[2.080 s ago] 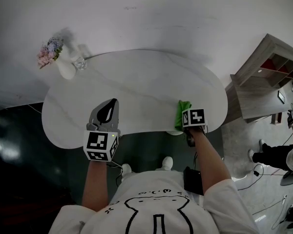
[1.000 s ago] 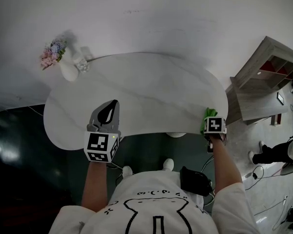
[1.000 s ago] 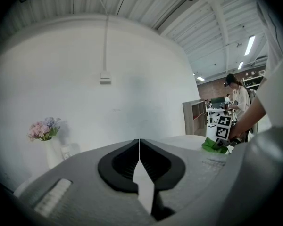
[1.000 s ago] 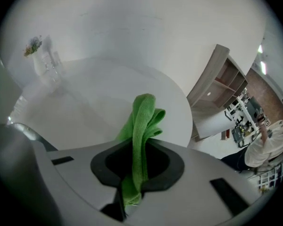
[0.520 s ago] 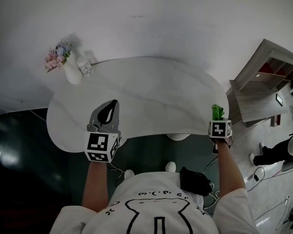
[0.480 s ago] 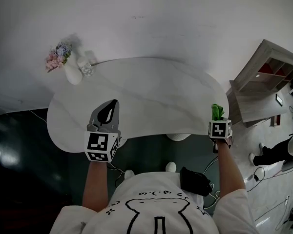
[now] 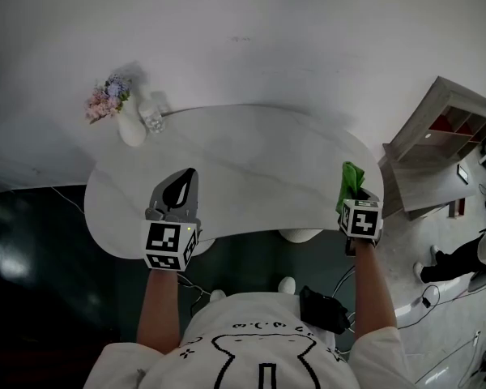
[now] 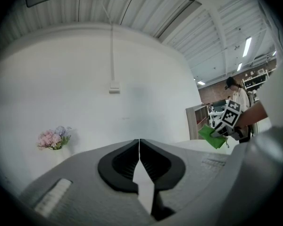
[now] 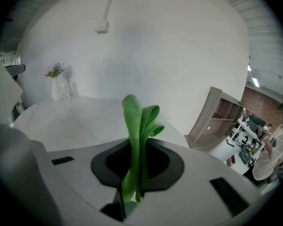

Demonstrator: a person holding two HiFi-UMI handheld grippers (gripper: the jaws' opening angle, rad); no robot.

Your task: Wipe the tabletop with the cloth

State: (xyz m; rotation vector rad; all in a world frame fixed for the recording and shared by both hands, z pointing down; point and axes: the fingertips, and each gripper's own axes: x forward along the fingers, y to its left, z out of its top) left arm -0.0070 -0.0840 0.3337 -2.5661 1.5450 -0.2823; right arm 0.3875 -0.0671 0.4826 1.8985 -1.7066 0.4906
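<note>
A green cloth (image 7: 351, 181) sticks up, folded, from my right gripper (image 7: 353, 194), which is shut on it at the right end of the white oval tabletop (image 7: 251, 160). In the right gripper view the cloth (image 9: 137, 140) stands between the jaws, above the table (image 9: 70, 121). My left gripper (image 7: 178, 191) is shut and empty, over the table's near edge left of centre. In the left gripper view its jaws meet at the tips (image 8: 139, 142), and the cloth (image 8: 212, 135) shows at the far right.
A white vase of pink and blue flowers (image 7: 121, 113) and a small glass (image 7: 152, 121) stand at the table's far left. A wooden shelf unit (image 7: 437, 144) stands right of the table. A white wall runs behind it. A person (image 7: 470, 258) is at the far right.
My right gripper carried the cloth from the table's near edge out to the right end, then slightly up onto the tabletop. The left gripper has stayed in place.
</note>
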